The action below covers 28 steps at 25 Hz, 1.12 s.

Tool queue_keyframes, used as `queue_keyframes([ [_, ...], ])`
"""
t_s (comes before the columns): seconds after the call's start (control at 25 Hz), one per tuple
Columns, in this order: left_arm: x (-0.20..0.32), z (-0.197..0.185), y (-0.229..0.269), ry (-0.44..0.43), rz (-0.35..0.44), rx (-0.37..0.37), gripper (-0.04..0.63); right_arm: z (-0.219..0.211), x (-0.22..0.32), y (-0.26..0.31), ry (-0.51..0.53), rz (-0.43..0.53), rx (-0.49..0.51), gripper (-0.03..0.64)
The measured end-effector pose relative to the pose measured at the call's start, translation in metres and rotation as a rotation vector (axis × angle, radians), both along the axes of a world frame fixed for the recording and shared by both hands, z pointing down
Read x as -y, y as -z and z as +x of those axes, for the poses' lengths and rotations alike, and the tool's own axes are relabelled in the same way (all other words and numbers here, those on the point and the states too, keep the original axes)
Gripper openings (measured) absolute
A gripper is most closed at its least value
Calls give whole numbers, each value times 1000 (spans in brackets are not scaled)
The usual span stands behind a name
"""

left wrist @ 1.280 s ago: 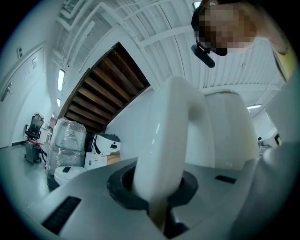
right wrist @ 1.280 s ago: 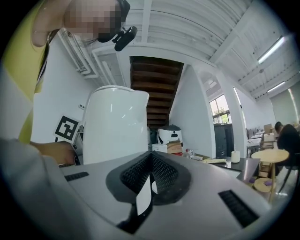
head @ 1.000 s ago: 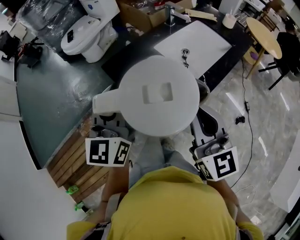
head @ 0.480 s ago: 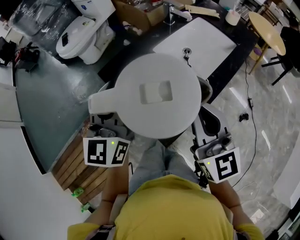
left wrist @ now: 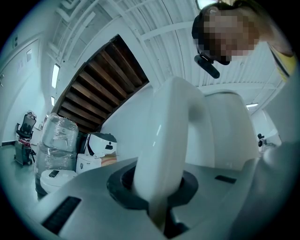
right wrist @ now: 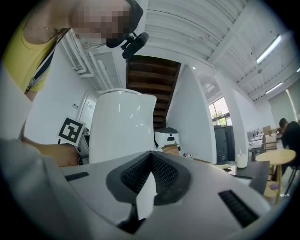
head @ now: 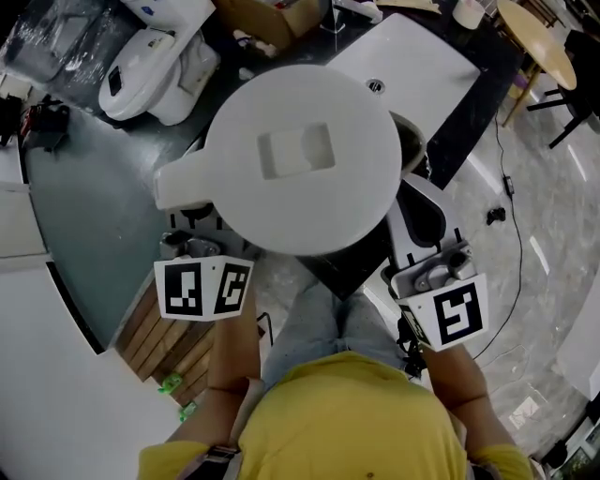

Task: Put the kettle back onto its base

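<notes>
The white kettle (head: 300, 159) fills the middle of the head view, seen from above with its lid recess up and its handle (head: 178, 183) sticking out left. My left gripper (head: 192, 246) sits just below that handle, and the left gripper view shows it (left wrist: 159, 187) shut around the white handle (left wrist: 168, 140). My right gripper (head: 427, 225) is beside the kettle's lower right. Its pads (right wrist: 145, 197) are closed on a thin white strip (right wrist: 146, 194), with the kettle body (right wrist: 119, 126) to the left. A grey round rim (head: 410, 150) peeks out behind the kettle; what it is I cannot tell.
A black counter (head: 469, 103) with a white sink (head: 422, 56) lies beyond the kettle. A white toilet (head: 150, 56) and a cardboard box (head: 272, 14) stand at the upper left, a round wooden table (head: 539, 42) at the upper right. Wooden slats (head: 164, 337) lie by my left arm.
The kettle and both grippers have travelled together toward the black counter. The kettle now looks larger and covers more of the counter's near edge. Both grips are unchanged.
</notes>
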<state>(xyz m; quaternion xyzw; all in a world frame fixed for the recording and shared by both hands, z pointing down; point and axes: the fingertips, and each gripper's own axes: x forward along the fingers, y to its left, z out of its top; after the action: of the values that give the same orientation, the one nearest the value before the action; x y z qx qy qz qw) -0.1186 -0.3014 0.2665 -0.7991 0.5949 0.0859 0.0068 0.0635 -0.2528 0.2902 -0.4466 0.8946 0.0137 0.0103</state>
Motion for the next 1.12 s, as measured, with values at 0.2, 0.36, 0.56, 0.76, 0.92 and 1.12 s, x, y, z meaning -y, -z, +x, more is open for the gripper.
queue_keyframes([
  [0.2,23,-7,-9,-5,-2,-1,41,-7,22,-9,-14,1,-6,9],
  [0.36,41,-10,-15,-15,-8,-2,41,-11,38,-15,-30,-6,-6,9],
  [0.56,60,-12,-22,-20,-7,-3,41,-13,56,-20,-42,-7,-1,9],
  [0.76,74,-18,-28,-22,-5,0,41,-19,68,-26,-46,-11,5,9],
  [0.92,81,-21,-32,-20,-11,-5,41,-22,75,-28,-50,-13,7,9],
  [1.12,89,-23,-39,-27,-15,-3,41,-25,81,-35,-57,-17,5,9],
])
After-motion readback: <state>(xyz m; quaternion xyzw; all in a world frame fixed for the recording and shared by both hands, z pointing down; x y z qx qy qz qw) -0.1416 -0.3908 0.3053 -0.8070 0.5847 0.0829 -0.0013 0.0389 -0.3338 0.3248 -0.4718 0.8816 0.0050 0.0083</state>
